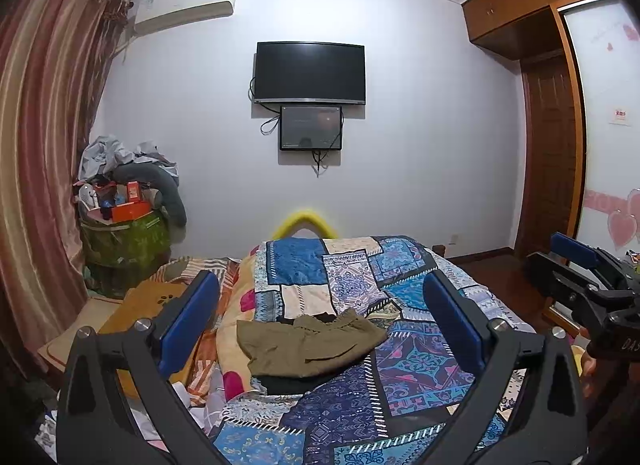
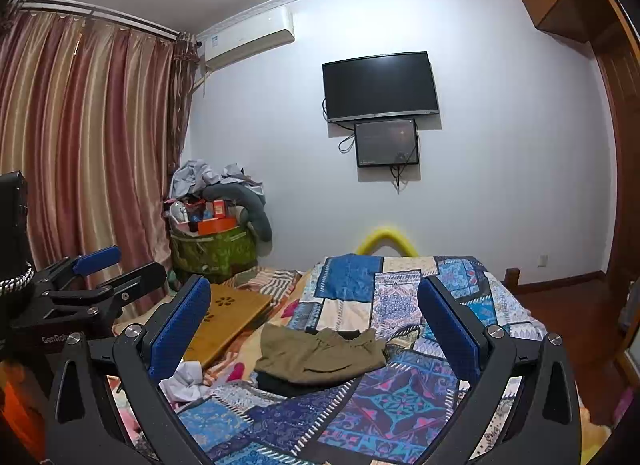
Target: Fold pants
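Note:
Olive-green pants (image 1: 308, 345) lie folded in a compact pile on the patchwork quilt (image 1: 400, 377), on top of a dark garment (image 1: 288, 385). They also show in the right wrist view (image 2: 320, 357). My left gripper (image 1: 320, 305) is open and empty, held above and short of the pants. My right gripper (image 2: 314, 311) is open and empty too, likewise short of the pants. Each gripper appears at the edge of the other's view: the right one (image 1: 580, 269), the left one (image 2: 100, 269).
The bed carries a striped blanket and a wooden lap tray (image 2: 228, 317) on the left. A cluttered green basket (image 2: 212, 249) stands by the curtain. A TV (image 2: 380, 87) hangs on the far wall. A wardrobe (image 1: 560, 145) stands on the right.

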